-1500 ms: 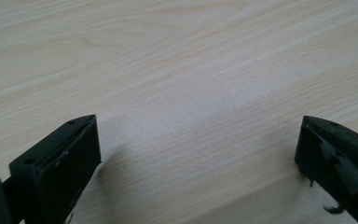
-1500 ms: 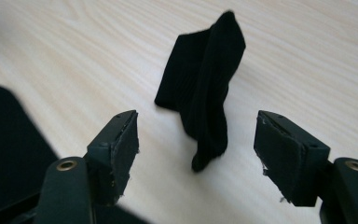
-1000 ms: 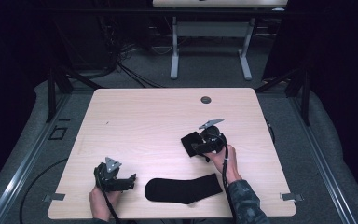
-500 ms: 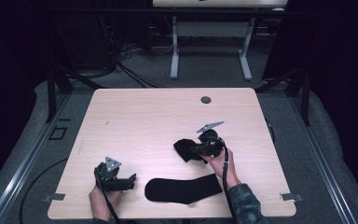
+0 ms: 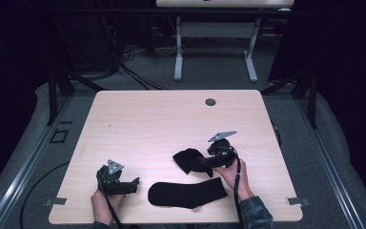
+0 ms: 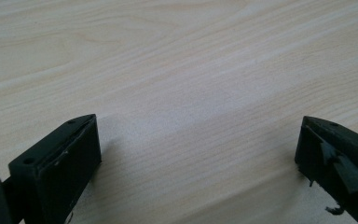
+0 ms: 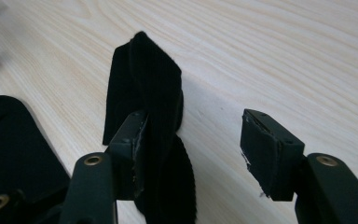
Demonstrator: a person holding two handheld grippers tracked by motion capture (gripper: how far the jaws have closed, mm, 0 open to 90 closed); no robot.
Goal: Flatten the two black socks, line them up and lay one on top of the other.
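Mostly bare table (image 5: 171, 119) beyond socks (image 5: 188, 194).

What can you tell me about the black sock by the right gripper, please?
The bunched sock is black, ribbed knit fabric, crumpled and folded on itself rather than laid flat. In the right gripper view it stands up as a fold between the jaws of the right gripper, against the left jaw, while the jaws are apart. It rests on the pale wooden table, just beyond a second black sock lying flat near the front edge.
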